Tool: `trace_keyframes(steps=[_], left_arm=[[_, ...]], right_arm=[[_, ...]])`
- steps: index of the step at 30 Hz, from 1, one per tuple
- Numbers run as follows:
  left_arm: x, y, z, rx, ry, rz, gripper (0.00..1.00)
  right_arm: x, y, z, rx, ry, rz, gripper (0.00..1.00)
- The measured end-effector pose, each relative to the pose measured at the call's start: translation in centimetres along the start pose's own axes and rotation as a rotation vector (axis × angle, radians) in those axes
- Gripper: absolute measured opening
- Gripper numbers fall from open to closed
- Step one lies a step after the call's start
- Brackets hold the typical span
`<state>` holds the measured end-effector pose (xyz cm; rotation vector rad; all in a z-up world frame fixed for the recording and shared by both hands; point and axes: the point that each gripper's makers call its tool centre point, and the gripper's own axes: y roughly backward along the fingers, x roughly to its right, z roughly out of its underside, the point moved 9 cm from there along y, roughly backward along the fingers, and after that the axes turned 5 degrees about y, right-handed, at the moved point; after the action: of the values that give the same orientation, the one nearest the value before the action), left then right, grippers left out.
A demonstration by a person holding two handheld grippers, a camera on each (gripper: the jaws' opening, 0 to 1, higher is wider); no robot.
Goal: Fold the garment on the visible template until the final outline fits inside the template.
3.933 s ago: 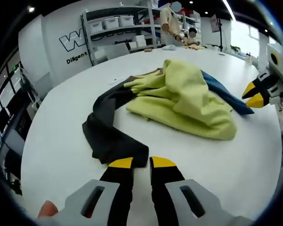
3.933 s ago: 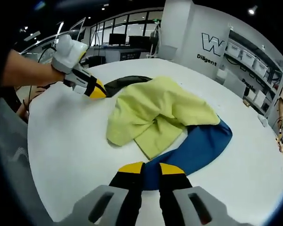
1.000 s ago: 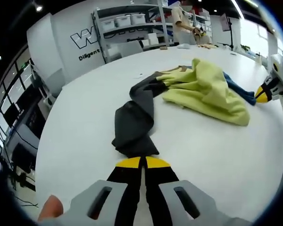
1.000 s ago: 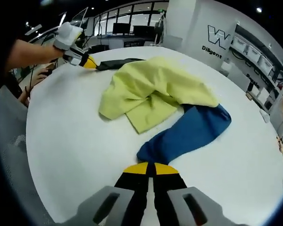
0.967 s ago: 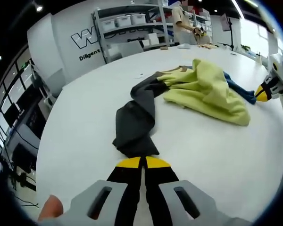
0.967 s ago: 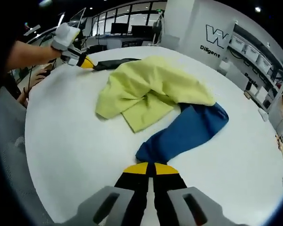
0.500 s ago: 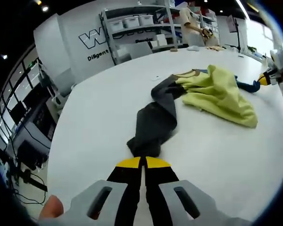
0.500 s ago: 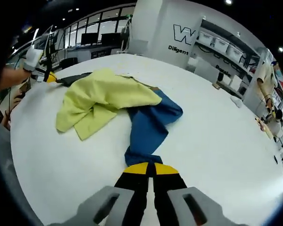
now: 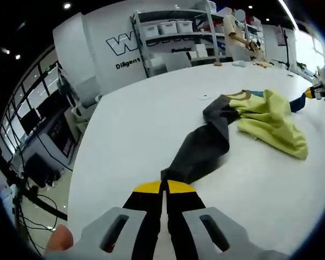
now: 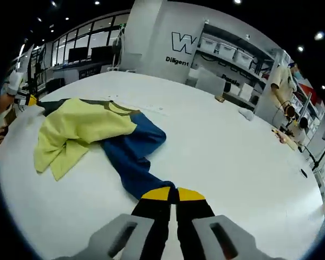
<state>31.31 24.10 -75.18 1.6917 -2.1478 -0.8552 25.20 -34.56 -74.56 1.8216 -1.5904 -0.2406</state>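
Observation:
A garment lies stretched across the round white table (image 9: pixel 130 124): a yellow-green body (image 9: pixel 273 122) (image 10: pixel 76 127), a dark grey sleeve (image 9: pixel 206 146) and a blue sleeve (image 10: pixel 132 154). My left gripper (image 9: pixel 163 188) is shut on the end of the grey sleeve, close to the camera. My right gripper (image 10: pixel 170 194) is shut on the end of the blue sleeve. In the left gripper view the right gripper (image 9: pixel 314 92) appears small at the far right. In the right gripper view the left gripper (image 10: pixel 26 98) sits at the far left, held by a hand. No template outline is visible on the table.
Grey shelving with white bins (image 9: pixel 173 32) (image 10: pixel 227 51) stands behind the table under wall lettering. A person (image 9: pixel 241 38) (image 10: pixel 284 84) works at the far side. Small objects (image 10: pixel 248 114) lie near the far table edge. Desks and cables (image 9: pixel 38 162) are to the left.
Both grippers have pulled apart with the sleeve ends in them. The grey and blue sleeves are now drawn out long and the yellow-green body lies flatter and farther from each camera.

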Motion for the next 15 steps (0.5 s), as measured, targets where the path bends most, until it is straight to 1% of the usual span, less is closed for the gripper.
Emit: trace_keyframes(steps=[2, 6, 9, 11, 13, 15], left_arm=[[-0.3, -0.2, 0.0, 0.0, 0.003, -0.005, 0.0], [-0.8, -0.4, 0.0, -0.005, 0.004, -0.012, 0.0], [-1.2, -0.6, -0.1, -0.012, 0.004, -0.019, 0.0], [-1.5, -0.6, -0.2, -0.014, 0.003, -0.026, 0.0], [-2.1, -0.9, -0.3, -0.016, 0.006, -0.033, 0.0], [-2.3, -0.9, -0.3, -0.019, 0.006, -0.039, 0.0]], right_arm=[[1.0, -0.2, -0.2, 0.004, -0.011, 0.021, 0.0], [2.2, -0.8, -0.6, 0.002, -0.014, 0.045, 0.0], [3.0, -0.9, -0.9, 0.003, -0.023, 0.074, 0.0], [3.6, -1.0, -0.9, 0.002, -0.048, 0.092, 0.0], [4.0, -1.1, -0.8, -0.001, -0.057, 0.101, 0.0], [4.5, -1.3, -0.6, -0.005, -0.067, 0.112, 0.0]])
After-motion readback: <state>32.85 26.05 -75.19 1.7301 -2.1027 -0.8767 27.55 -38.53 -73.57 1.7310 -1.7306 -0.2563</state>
